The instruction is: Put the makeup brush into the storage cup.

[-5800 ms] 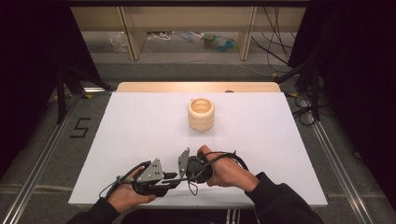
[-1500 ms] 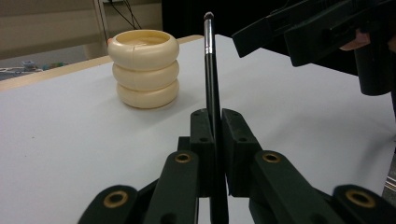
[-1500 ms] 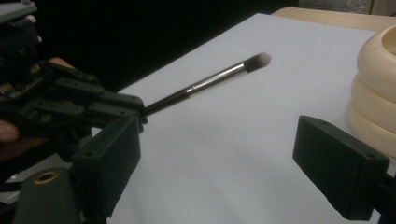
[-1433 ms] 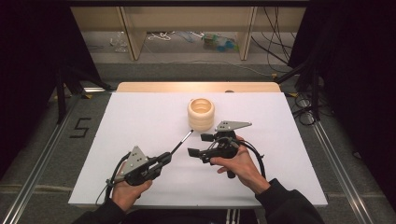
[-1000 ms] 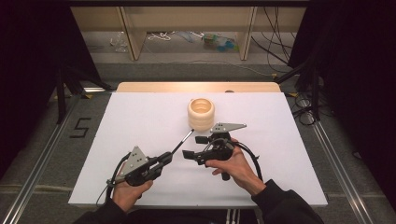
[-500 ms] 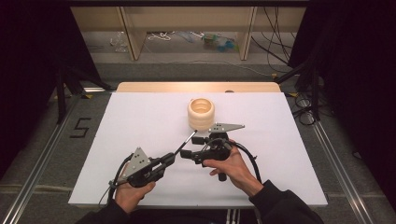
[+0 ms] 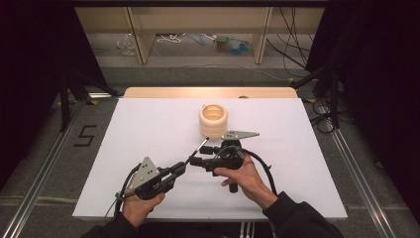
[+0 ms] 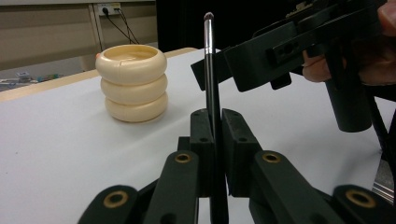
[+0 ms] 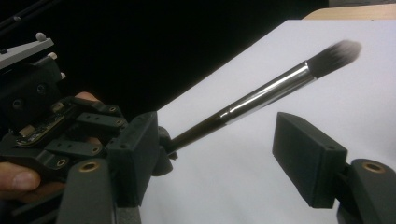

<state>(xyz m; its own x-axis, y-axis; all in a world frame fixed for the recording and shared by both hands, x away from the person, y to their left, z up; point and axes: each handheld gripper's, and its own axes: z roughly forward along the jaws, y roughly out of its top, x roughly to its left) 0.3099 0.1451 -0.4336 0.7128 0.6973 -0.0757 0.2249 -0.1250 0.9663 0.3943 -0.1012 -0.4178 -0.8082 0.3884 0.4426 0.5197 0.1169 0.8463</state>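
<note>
White desk (image 7: pixel 148 124): right tool (image 7: pixel 202 155), jaws spread, had backed from the ringed holder (image 7: pixel 213 120) to straddle the makeup brush (image 7: pixel 197 150) clamped in left tool (image 7: pixel 181 167). Handover looked imminent.

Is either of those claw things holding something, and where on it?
The left gripper clamps a makeup brush by its dark handle end, bristles free. The right gripper is open around the brush, holding nothing.

The brush (image 9: pixel 261 95) has a shiny metal ferrule and soft bristles; the cream holder (image 8: pixel 131 82) looks like smooth, glossy plastic.
</note>
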